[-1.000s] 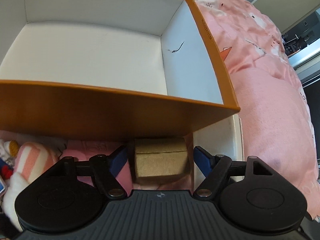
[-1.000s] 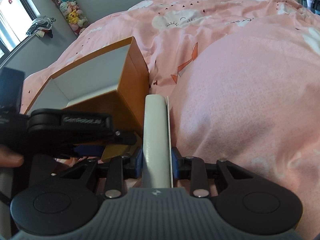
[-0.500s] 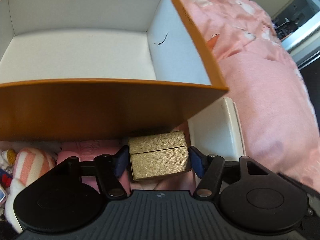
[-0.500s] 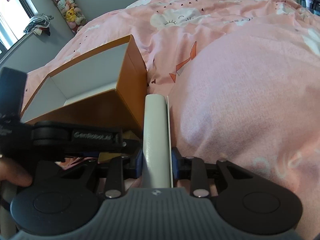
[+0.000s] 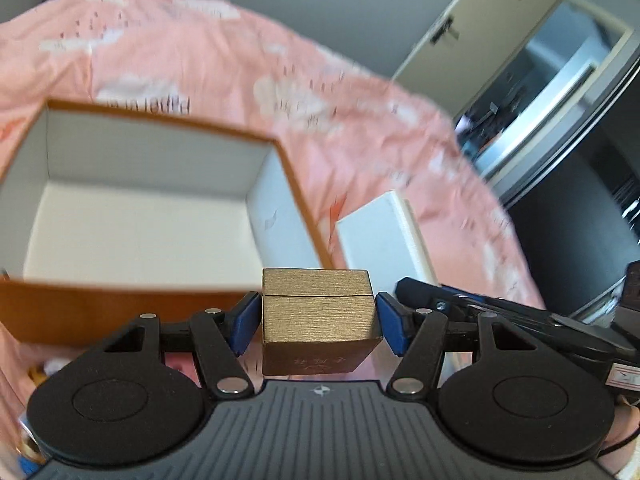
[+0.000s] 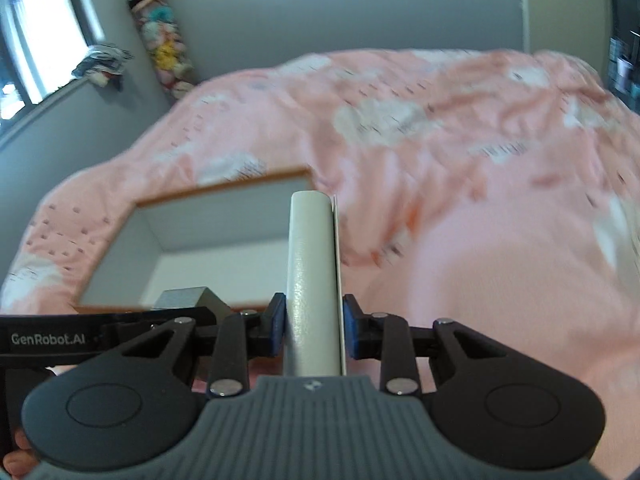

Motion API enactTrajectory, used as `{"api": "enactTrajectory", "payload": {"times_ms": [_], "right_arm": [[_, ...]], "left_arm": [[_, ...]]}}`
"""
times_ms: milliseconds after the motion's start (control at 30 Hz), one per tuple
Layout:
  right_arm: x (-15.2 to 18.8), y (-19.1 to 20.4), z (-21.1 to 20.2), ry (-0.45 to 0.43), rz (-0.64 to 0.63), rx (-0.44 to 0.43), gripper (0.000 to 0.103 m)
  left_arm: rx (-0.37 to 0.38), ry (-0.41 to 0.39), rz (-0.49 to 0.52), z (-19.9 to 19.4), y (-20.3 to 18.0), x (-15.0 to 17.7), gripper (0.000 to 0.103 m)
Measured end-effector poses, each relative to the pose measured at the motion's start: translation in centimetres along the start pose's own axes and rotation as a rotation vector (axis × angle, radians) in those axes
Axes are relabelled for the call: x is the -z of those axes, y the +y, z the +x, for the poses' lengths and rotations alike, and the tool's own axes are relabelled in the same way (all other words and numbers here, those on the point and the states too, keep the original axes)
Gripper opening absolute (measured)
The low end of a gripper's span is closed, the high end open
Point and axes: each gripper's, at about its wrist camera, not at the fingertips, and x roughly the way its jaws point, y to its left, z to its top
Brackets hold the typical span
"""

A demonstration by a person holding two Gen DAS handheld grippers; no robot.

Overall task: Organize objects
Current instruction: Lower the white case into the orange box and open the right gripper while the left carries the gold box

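Left tongs (image 5: 316, 320): I see the two blue pads pressed on the side faces of a small gold box (image 5: 320, 316). The jaws have just been closing, with that box between them. Right tongs (image 6: 314, 328): narrowed and pinching a white flat box (image 6: 312, 280) held on edge, its rounded spine facing my camera.

Bed: a pink duvet (image 5: 200, 60) with white cloud prints fills most of both views, blurred in places.

Orange carton (image 5: 120, 312): it sits open on the duvet, with orange outer walls and a white interior. I can see nothing inside the part of it that shows. In the right wrist view its far rim lies beyond and to the left of the white flat box.

White flat box: it juts forward from the right tongs. In the left wrist view it appears just right of the carton's right wall, clear of the duvet.

Gold box: a brushed finish with a lid seam across its upper part and faint lettering on the lower face. It hangs in the left tongs in front of the carton's near right corner, its top edge overlapping the rim. In the right wrist view one pale corner of it shows above the left tongs' black arm.

Background: a hanging column of plush toys (image 6: 160, 40) beside a window (image 6: 40, 40); a cream door (image 5: 480, 40) on the right.
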Motion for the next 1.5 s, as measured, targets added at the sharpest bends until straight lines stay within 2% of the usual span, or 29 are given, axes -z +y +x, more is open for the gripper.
{"api": "enactTrajectory", "payload": {"times_ms": [167, 300, 400, 533, 767, 867, 1000, 1133, 1267, 1333, 1500], "right_arm": [[-3.9, 4.1, 1.0, -0.04, -0.081, -0.067, 0.031], [-6.5, 7.4, 3.7, -0.036, -0.151, -0.096, 0.031], [-8.0, 8.9, 7.0, -0.01, -0.198, -0.071, 0.031], [-8.4, 9.9, 12.2, 0.079, -0.251, -0.03, 0.031], [-6.1, 10.3, 19.6, 0.243, -0.375, 0.071, 0.031], [-5.1, 10.4, 21.4, 0.275, -0.441, 0.14, 0.031], [-3.8, 10.9, 23.0, 0.254, -0.586, 0.289, 0.031], [-3.1, 10.4, 24.8, 0.328, -0.627, 0.333, 0.032], [-3.8, 9.5, 24.4, 0.352, -0.574, 0.27, 0.032], [-4.5, 9.1, 23.9, 0.356, -0.531, 0.229, 0.037], [-5.8, 8.0, 23.3, 0.407, -0.397, 0.082, 0.037]], "left_arm": [[-0.053, -0.077, -0.001, -1.0, 1.5, -3.6, 0.071], [-0.111, -0.066, -0.019, 0.6, 3.4, -6.5, 0.071], [-0.153, -0.045, -0.033, 1.3, 6.0, -7.5, 0.071], [-0.18, -0.002, -0.061, 3.1, 9.1, -8.1, 0.071], [-0.169, 0.049, -0.056, 5.0, 11.6, -8.3, 0.071], [-0.173, 0.068, -0.049, 5.9, 12.2, -8.5, 0.071], [-0.172, 0.082, -0.042, 6.9, 12.7, -8.8, 0.071], [-0.175, 0.088, -0.052, 7.4, 13.3, -9.1, 0.071], [-0.179, 0.096, -0.05, 7.6, 13.6, -9.1, 0.071], [-0.179, 0.1, -0.051, 7.7, 13.7, -9.0, 0.071], [-0.176, 0.107, -0.059, 7.9, 14.0, -9.0, 0.071]]}}
